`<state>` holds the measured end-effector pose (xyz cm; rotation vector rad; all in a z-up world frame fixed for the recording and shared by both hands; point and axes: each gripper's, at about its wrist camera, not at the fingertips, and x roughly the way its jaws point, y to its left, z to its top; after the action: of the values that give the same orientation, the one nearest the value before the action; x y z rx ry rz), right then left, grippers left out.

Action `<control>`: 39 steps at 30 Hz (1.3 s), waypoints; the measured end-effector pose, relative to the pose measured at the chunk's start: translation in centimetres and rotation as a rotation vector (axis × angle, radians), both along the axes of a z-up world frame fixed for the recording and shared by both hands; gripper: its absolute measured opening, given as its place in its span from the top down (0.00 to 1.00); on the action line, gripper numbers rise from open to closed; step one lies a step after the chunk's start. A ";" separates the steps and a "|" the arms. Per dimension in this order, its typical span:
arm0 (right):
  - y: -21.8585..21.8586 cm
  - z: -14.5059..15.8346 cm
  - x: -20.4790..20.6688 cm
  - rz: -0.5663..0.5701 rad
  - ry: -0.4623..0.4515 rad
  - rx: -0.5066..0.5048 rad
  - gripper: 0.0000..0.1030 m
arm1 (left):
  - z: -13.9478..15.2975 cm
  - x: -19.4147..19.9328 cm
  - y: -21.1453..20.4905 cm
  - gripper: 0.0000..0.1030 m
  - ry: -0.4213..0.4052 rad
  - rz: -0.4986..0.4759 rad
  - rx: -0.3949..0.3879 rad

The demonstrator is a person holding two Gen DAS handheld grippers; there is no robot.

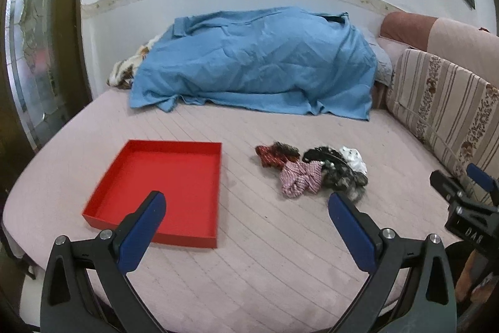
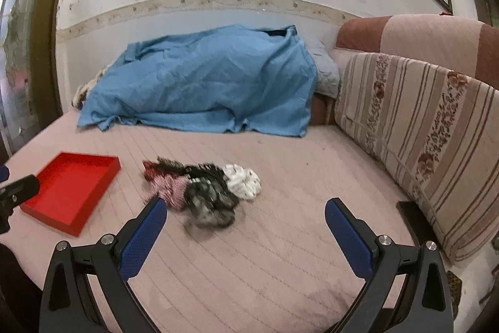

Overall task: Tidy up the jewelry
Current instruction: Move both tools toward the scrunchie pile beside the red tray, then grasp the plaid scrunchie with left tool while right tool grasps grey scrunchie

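A shallow red tray (image 1: pixel 103 195) lies empty on the pink bed, left of a pile of fabric scrunchies (image 1: pixel 312 170): dark red, pink checked, black, grey and white ones. My left gripper (image 1: pixel 246 208) is open and empty, hovering above the bed in front of the tray and pile. My right gripper (image 2: pixel 244 211) is open and empty, held just in front of the pile (image 2: pixel 202 186), with the tray (image 2: pixel 93 192) to its left. The right gripper also shows at the right edge of the left wrist view (image 1: pixel 464 192).
A blue sheet (image 1: pixel 255 64) covers a heap at the back of the bed. Striped floral cushions (image 2: pixel 421 130) line the right side. The wall stands behind, a door frame (image 1: pixel 62 21) at left. The bed's front edge is near me.
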<state>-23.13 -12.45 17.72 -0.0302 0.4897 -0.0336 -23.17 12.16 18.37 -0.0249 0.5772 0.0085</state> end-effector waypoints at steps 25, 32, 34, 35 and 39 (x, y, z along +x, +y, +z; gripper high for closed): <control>-3.7 -3.7 8.9 0.036 0.222 0.130 0.18 | -4.1 8.8 -3.1 0.00 0.203 -0.094 0.096; -4.0 -6.9 12.3 0.085 0.324 0.201 0.22 | -5.3 12.3 -2.5 0.01 0.260 -0.127 -0.001; -3.8 -7.7 13.0 0.094 0.341 0.217 0.24 | -5.7 13.5 -2.9 0.12 0.273 -0.153 -0.018; -3.8 -8.2 13.3 0.101 0.353 0.229 0.25 | -6.1 14.3 -3.3 0.16 0.289 -0.167 -0.021; -3.5 -9.9 14.7 0.133 0.398 0.295 0.27 | -8.1 17.0 -4.8 0.27 0.356 -0.193 -0.027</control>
<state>-8.45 -15.99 7.79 0.2233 0.8854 0.1778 -6.21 7.32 10.28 0.0069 0.9339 -0.1853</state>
